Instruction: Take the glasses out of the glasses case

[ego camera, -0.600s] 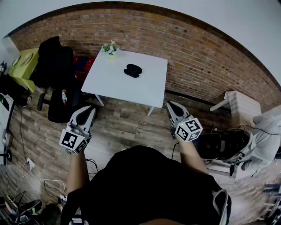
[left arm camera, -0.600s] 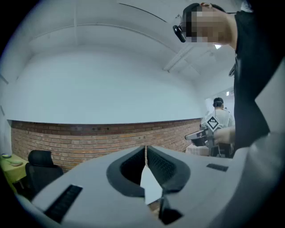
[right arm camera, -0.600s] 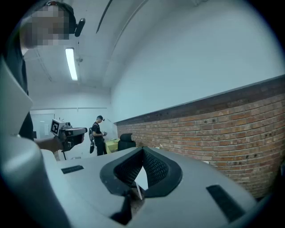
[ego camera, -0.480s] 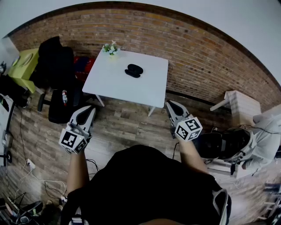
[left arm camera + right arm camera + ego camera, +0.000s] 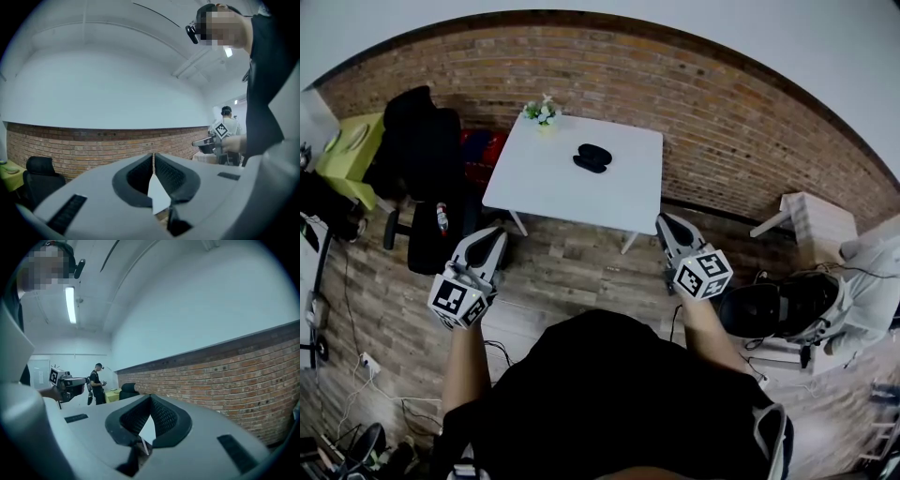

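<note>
A black glasses case (image 5: 592, 157) lies closed on the white table (image 5: 546, 187) by the brick wall, seen only in the head view. My left gripper (image 5: 488, 241) is held over the wood floor, short of the table's near left corner, jaws shut and empty. My right gripper (image 5: 667, 228) hangs near the table's right front corner, also shut with nothing in it. Both gripper views point up at the wall and ceiling; the left gripper (image 5: 153, 156) and right gripper (image 5: 150, 398) show tips meeting. The glasses are hidden.
A small flower pot (image 5: 544, 112) stands at the table's far left corner. A black chair (image 5: 422, 150) and a yellow-green table (image 5: 345, 150) sit to the left. A white stool (image 5: 811, 220) and black gear (image 5: 769, 305) lie right. Another person (image 5: 96, 380) stands far off.
The table and case have shifted slightly down and right in the head view, as the head moved. Both grippers keep nearly the same place, still shut.
</note>
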